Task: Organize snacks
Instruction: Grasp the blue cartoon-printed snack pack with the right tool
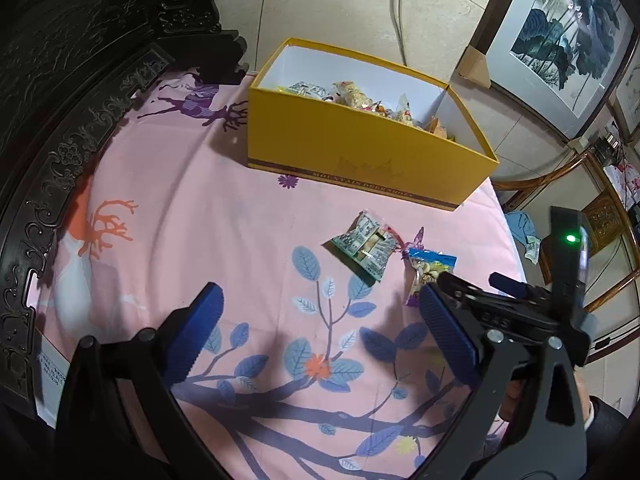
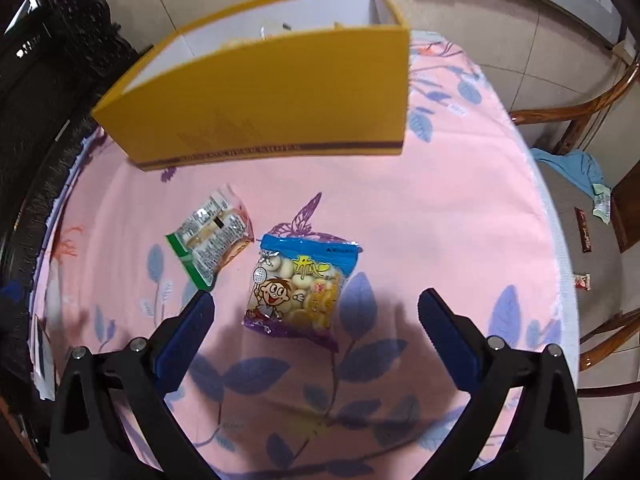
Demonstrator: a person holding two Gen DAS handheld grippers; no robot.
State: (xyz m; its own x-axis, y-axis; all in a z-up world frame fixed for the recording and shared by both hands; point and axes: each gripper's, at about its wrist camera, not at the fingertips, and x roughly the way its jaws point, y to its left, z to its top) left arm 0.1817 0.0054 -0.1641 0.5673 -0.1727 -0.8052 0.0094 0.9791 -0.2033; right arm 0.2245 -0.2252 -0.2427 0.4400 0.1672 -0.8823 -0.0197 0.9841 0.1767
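A yellow box holding several snack packs stands at the back of the pink cloth; it also shows in the right wrist view. Two packs lie in front of it: a green-edged wafer pack and a blue-topped pack of small biscuits with a cartoon boy. My right gripper is open, just above and around the near part of the biscuit pack. It shows at the right of the left wrist view. My left gripper is open and empty over the cloth.
Dark carved wooden furniture runs along the left. Wooden chairs stand beyond the table's right edge, with a blue cloth on one seat. Small wrappers lie there too. Framed pictures lean on the floor behind.
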